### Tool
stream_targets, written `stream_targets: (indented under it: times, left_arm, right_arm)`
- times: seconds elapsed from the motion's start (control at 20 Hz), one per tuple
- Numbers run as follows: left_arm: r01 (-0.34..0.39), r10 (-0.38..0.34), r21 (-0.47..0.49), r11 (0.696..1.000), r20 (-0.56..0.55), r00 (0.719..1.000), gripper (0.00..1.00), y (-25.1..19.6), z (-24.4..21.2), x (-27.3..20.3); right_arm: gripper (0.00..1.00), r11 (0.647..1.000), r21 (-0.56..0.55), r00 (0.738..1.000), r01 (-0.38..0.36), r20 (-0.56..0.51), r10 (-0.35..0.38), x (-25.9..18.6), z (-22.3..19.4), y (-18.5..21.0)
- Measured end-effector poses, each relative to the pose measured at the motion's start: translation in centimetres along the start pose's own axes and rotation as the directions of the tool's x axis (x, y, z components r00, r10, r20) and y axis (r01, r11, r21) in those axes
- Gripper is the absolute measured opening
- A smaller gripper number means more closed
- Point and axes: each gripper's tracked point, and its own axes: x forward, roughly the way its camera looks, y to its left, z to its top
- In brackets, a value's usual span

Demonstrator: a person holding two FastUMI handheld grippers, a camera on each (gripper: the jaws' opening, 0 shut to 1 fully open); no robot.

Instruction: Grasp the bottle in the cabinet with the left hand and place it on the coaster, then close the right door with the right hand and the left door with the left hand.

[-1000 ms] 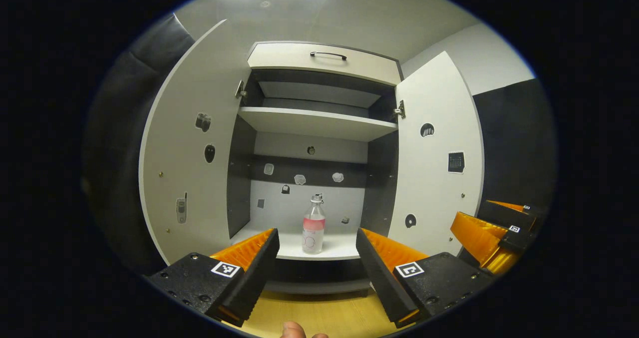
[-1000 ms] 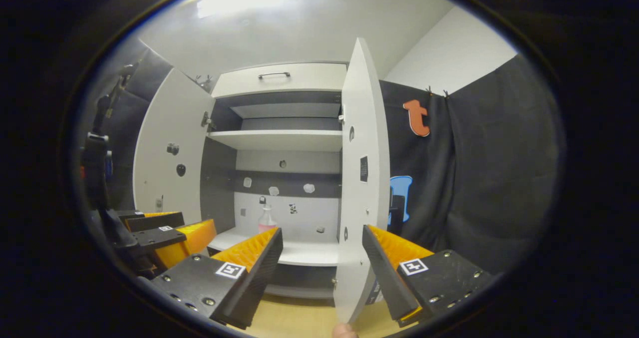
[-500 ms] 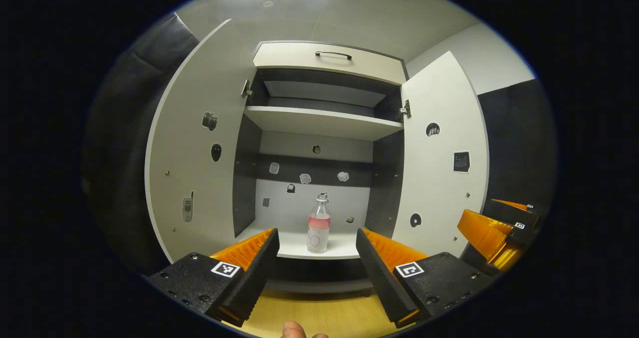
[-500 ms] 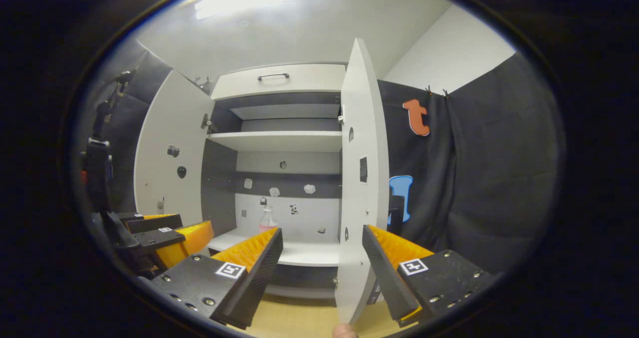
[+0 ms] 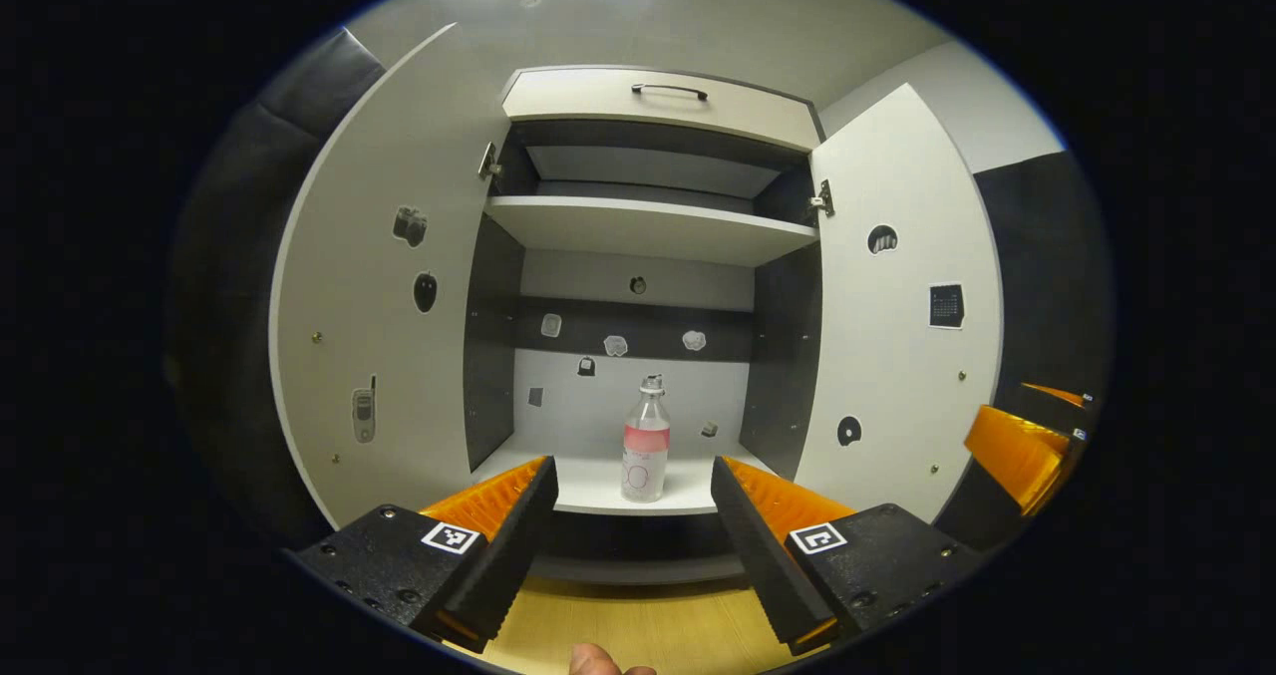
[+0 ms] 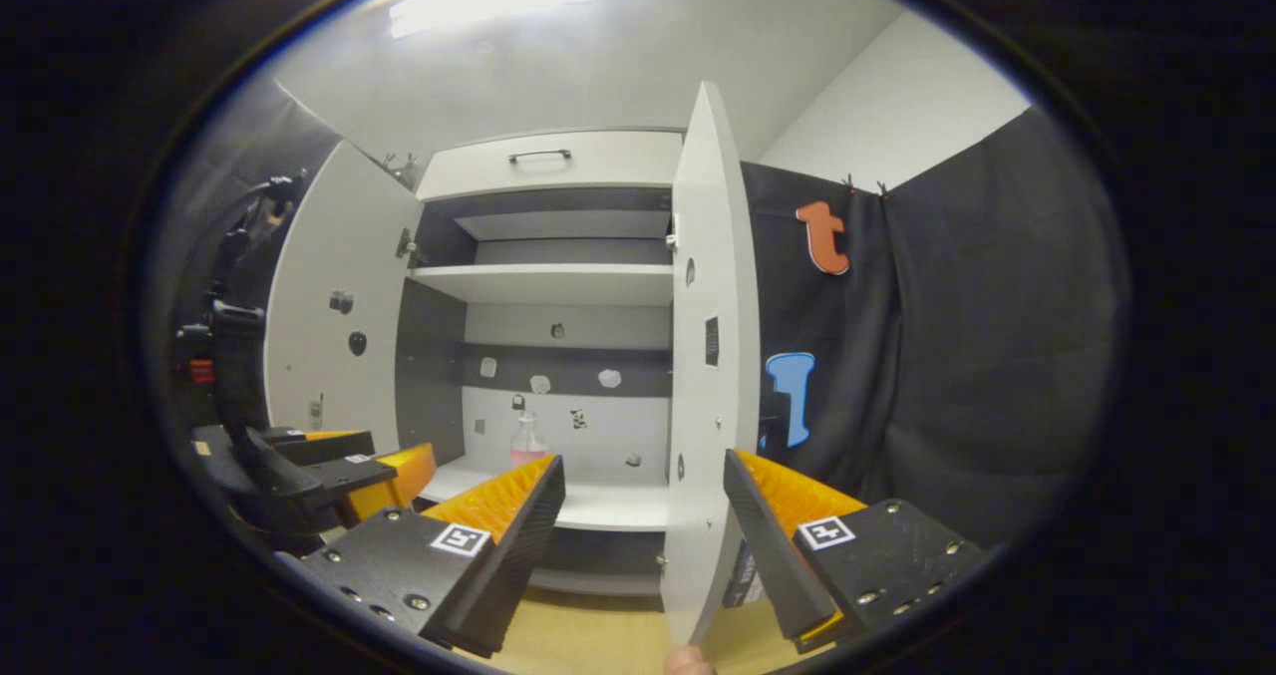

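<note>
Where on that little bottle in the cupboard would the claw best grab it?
Probably around the bottle at its straight labelled middle, coming in level from the open front. It stands upright near the shelf edge, and the left gripper, open, already frames it.

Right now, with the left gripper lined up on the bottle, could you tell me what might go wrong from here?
1. The bottle is tall, narrow and free-standing on the lower shelf; a finger of the open left gripper nudging it off-centre could tip it.
2. The right door stands edge-on between the right gripper's fingers, so a stray move there could swing it toward the left gripper's path.
</note>
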Motion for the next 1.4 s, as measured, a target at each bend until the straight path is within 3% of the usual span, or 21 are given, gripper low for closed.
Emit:
stream_targets:
  times: [0.3,0.8,0.9,1.2,1.3,1.35,1.4]
  left_arm:
    - [0.001,0.000,0.019,1.000,-0.012,1.000,0.97,-0.2,-0.4,6.1]
    - [-0.021,0.026,0.052,0.998,-0.088,0.996,0.97,-0.4,-3.7,18.5]
    - [-0.023,0.029,0.059,0.998,-0.105,0.994,0.98,-0.6,-4.5,20.7]
    - [-0.035,0.045,0.058,0.998,-0.176,0.983,0.97,-0.6,-7.4,25.7]
    - [-0.045,0.056,0.056,0.997,-0.199,0.978,0.94,-0.4,-8.1,26.3]
    - [-0.049,0.060,0.060,0.997,-0.196,0.979,0.83,-0.4,-8.2,26.7]
    - [-0.043,0.054,0.059,0.997,-0.191,0.980,0.79,-0.4,-7.9,26.7]
  right_arm:
    - [0.96,0.996,-0.018,0.996,0.093,0.016,-0.093,-1.1,0.8,-3.9]
    - [0.96,0.959,-0.074,0.962,0.274,0.008,-0.274,-0.4,0.4,-10.5]
    - [1.00,0.951,-0.080,0.954,0.299,0.004,-0.299,-0.1,0.1,-11.3]
    - [0.97,0.936,-0.092,0.940,0.340,-0.006,-0.342,0.9,-0.4,-13.0]
    - [0.96,0.934,-0.095,0.938,0.344,-0.015,-0.347,1.3,-0.7,-13.3]
    - [0.96,0.935,-0.096,0.938,0.342,-0.019,-0.346,1.4,-0.9,-13.4]
    - [0.96,0.935,-0.097,0.939,0.341,-0.021,-0.344,1.6,-0.9,-13.4]
